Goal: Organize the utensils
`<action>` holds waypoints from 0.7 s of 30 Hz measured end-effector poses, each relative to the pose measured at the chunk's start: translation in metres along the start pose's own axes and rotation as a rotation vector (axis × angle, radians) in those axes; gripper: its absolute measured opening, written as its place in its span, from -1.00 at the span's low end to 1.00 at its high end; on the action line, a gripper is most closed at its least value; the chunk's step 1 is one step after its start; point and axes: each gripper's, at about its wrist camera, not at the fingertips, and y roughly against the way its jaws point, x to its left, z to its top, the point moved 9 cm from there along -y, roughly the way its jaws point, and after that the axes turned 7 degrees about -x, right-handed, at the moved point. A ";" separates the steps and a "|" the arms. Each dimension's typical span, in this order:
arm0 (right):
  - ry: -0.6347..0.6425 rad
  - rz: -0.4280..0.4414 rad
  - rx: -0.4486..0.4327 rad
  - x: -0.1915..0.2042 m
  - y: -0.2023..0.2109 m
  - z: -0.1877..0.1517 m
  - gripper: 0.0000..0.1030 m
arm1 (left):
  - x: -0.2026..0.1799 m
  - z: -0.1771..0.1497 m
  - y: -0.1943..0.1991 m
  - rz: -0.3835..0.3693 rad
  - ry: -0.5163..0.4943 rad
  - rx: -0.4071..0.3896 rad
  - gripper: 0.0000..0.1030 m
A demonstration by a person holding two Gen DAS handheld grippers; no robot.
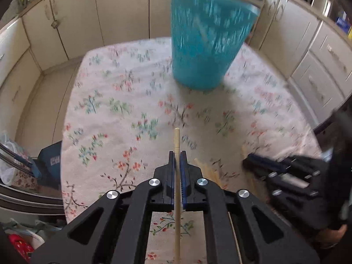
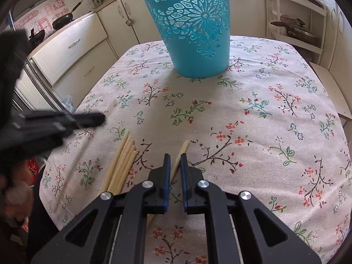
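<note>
Left gripper [image 1: 177,154]: jaws pressed onto a single chopstick [image 1: 176,140], which runs lengthwise between the pads and projects past the tips toward the basket [image 1: 206,39]. The gripper is above the tablecloth [image 1: 110,114], well short of the basket. This view is motion-blurred, most of all at the basket and on the right side.

Right gripper [image 2: 175,157]: jaws slightly parted, low over the tablecloth [image 2: 264,121]. A loose chopstick [image 2: 183,148] lies on the cloth and passes under the gap between the fingers, its far end pointing toward the basket [image 2: 193,28]. Whether the pads touch it cannot be told; no clamping is seen.

Basket: blue plastic with cut-out flower pattern, upright at the far end of the table, well apart from both grippers.

Bundle [image 2: 122,165]: several chopsticks lie side by side on the cloth, just left of the right gripper, on the near side of the table from the basket. A further thin stick [image 2: 70,176] lies left of the bundle, near the table edge.
</note>
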 end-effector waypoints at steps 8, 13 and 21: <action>-0.018 0.017 -0.017 -0.002 0.001 0.000 -0.81 | -0.010 0.125 0.085 -0.082 0.045 -0.304 -0.92; -0.032 0.035 -0.019 -0.002 -0.001 0.001 -0.78 | -0.014 0.210 0.108 -0.088 0.116 -0.528 -0.91; -0.072 0.080 -0.020 -0.004 -0.001 0.001 -0.72 | -0.020 0.282 0.082 0.018 0.174 -0.748 -0.91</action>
